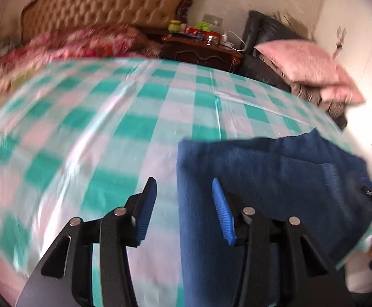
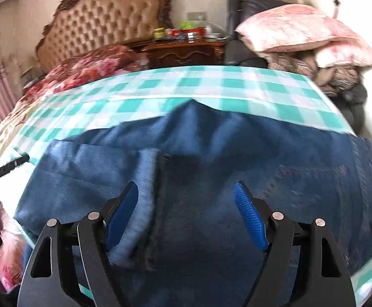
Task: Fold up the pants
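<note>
Both wrist views look steeply down, close over the same pants [image 2: 186, 158].

Blurred across the checked sheet [image 1: 83, 117] in the left wrist view. Cut off at both views' lower edges: blue pants [image 2: 211, 153]. Too small to tell: clutter atop the nightstand [image 2: 186, 51].
</note>
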A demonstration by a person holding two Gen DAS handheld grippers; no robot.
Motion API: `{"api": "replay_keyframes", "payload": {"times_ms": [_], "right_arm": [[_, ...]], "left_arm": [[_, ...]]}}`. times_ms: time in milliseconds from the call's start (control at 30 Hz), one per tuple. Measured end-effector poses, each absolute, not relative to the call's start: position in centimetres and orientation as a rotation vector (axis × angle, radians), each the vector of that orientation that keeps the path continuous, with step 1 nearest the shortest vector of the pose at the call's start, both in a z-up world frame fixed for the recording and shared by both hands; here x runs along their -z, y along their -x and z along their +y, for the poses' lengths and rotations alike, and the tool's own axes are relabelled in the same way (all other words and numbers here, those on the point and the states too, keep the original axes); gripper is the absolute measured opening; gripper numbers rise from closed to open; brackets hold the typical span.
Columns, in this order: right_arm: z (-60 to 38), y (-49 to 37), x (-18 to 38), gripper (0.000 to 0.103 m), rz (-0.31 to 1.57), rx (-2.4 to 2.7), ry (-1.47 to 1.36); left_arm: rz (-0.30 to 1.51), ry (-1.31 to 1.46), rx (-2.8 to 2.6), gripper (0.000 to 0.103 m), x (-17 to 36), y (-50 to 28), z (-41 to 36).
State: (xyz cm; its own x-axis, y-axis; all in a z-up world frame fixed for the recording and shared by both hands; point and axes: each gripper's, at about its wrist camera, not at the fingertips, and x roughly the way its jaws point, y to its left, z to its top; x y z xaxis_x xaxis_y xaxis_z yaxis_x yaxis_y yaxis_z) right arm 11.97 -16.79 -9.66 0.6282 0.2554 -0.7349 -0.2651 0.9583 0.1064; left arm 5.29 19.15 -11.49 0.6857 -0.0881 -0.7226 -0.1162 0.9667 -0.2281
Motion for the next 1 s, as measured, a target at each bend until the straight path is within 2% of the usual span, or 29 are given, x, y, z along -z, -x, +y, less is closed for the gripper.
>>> {"api": "replay_keyframes", "payload": {"times_ms": [67, 133, 167, 200, 233, 267, 433, 567, 600, 667, 733, 833, 900, 1000], "right_arm": [[-15.3, -13.6, 9.8, 0.071, 0.858, -0.351, 0.013], [-14.3, -14.7, 10.0, 0.056, 0.882, -0.359, 0.017], [-13.8, -15.7, 10.3, 0.052, 0.889, -0.370, 0.012], [-13.5, -16.3, 10.6, 0.044, 0.897, -0.369, 0.020], [-13.2, -17.0, 11.1, 0.034, 0.912, -0.354, 0.044], [-13.0, -17.4, 11.5, 0.030, 0.927, -0.338, 0.065], [-12.5, -17.6, 13.0, 0.028, 0.944, -0.321, 0.117], [-11.8, -17.3, 12.3, 0.028, 0.942, -0.274, 0.161], [-11.6, -17.2, 11.9, 0.030, 0.932, -0.264, 0.166], [-10.8, -16.1, 10.3, 0.042, 0.880, -0.245, 0.191], [-9.5, -15.0, 8.7, 0.074, 0.837, -0.292, 0.180], [-7.3, -14.1, 7.5, 0.082, 0.845, -0.367, 0.131], [-5.3, -13.5, 7.4, 0.086, 0.855, -0.365, 0.117], [-3.1, -12.7, 7.9, 0.086, 0.838, -0.327, 0.151]], "left_arm": [[0.826, 0.334, -0.017, 0.045, 11.9, -3.1, 19.9], [0.834, 0.412, 0.000, 0.040, 12.6, -0.9, 20.5], [0.834, 0.426, 0.004, 0.032, 12.7, 0.1, 20.9], [0.828, 0.430, 0.006, 0.027, 12.8, 1.1, 21.1], [0.820, 0.433, 0.014, 0.027, 12.9, 1.6, 21.1], [0.815, 0.440, 0.036, 0.026, 13.0, 2.4, 21.0], [0.850, 0.383, 0.058, 0.024, 14.4, 3.8, 19.8], [0.798, 0.377, 0.006, 0.023, 13.6, 4.8, 20.7], [0.788, 0.387, 0.012, 0.023, 13.3, 5.0, 21.0], [0.763, 0.413, 0.032, 0.024, 12.7, 5.5, 21.4], [0.752, 0.433, 0.070, 0.025, 12.5, 5.8, 21.1], [0.757, 0.452, 0.108, 0.039, 12.8, 5.6, 19.6], [0.809, 0.419, 0.090, 0.040, 13.7, 5.0, 18.4], [0.815, 0.372, 0.059, 0.041, 14.4, 5.0, 17.4]]}}
